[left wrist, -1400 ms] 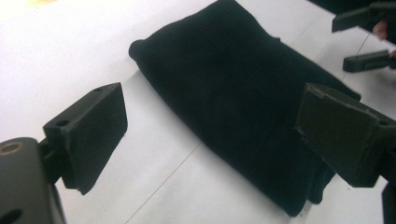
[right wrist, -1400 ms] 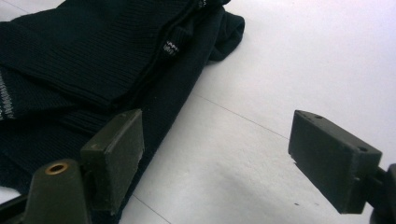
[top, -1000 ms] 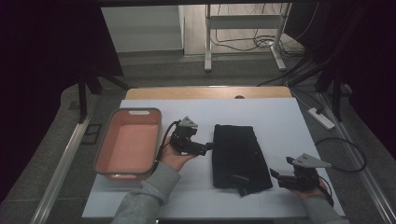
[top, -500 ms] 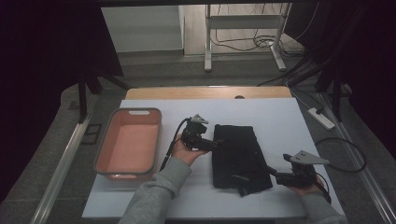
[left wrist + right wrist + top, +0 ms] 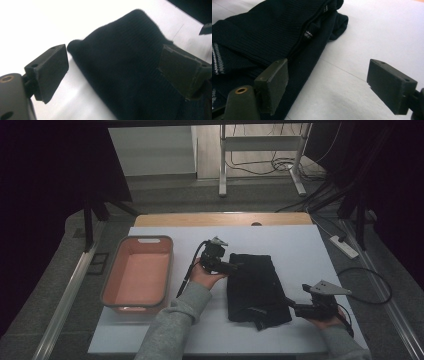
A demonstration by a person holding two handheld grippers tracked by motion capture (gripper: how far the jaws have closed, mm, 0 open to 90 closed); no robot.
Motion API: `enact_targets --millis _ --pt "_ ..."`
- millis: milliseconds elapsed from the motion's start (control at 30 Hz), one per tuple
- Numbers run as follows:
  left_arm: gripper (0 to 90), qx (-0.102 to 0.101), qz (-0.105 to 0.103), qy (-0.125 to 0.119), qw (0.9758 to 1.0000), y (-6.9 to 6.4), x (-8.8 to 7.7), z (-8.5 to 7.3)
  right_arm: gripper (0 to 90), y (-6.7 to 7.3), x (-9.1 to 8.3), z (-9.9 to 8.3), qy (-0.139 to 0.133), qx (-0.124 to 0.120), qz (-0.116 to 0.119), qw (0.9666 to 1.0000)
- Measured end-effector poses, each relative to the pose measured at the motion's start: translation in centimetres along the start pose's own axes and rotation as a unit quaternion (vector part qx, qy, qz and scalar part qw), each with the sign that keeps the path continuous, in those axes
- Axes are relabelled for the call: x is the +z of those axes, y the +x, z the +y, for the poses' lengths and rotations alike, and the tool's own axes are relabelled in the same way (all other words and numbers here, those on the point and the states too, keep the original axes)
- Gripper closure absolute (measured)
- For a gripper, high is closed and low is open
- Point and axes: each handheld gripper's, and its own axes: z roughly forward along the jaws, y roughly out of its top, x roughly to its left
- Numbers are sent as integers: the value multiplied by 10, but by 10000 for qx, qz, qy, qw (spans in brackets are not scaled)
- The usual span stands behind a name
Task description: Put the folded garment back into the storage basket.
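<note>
**High view: two spread grippers at a folded dark garment, pink bin off to the side**

High view shows a pink bin (image 5: pixel 137 272) sitting on the white table (image 5: pixel 310 245), well apart from the left gripper (image 5: pixel 235 266) on that gripper's outer side. Its inside looks bare; nothing can be made out in it.

A folded dark knit garment (image 5: pixel 255 287) lies flat on the table between the two grippers. The left gripper, held in the left hand (image 5: pixel 206 276), reaches the garment's far left corner. In the left gripper view (image 5: pixel 113 72) its jaws stand wide apart, with the rounded corner of the garment (image 5: pixel 130 70) between them, one pad over bare table beside the cloth edge and the other over the fabric. Neither pad is pressed on the cloth.

The right gripper (image 5: pixel 295 307) sits at the garment's near right corner, held in the right hand (image 5: pixel 327 320). In the right gripper view (image 5: pixel 327 87) its jaws are also spread wide: one pad lies at the garment's (image 5: pixel 262 35) edge, the other over bare table, nothing pinched. Small white woven marks show on the fabric ahead of that pad.

A cable (image 5: pixel 186 272) trails from the left gripper toward the bin side. Beyond the table, a power strip (image 5: pixel 344 246) lies on the floor.
</note>
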Motion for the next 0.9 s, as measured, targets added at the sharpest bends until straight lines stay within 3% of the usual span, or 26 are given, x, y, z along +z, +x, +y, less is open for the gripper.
enact_targets --millis 300,533,667,900 --pt "98 -26 -124 22 9999 3 12 7 185 0 -3 -4 75 58 -120 9999" --pt "98 -27 -40 96 9999 7 18 13 185 -1 0 -4 97 6 -111 9999" --pt "98 72 20 190 9998 6 22 15 184 -1 0 -4 128 -2 -151 9998" --pt "96 42 -3 319 9995 9 32 14 185 -2 -1 -4 105 -5 -156 9998"
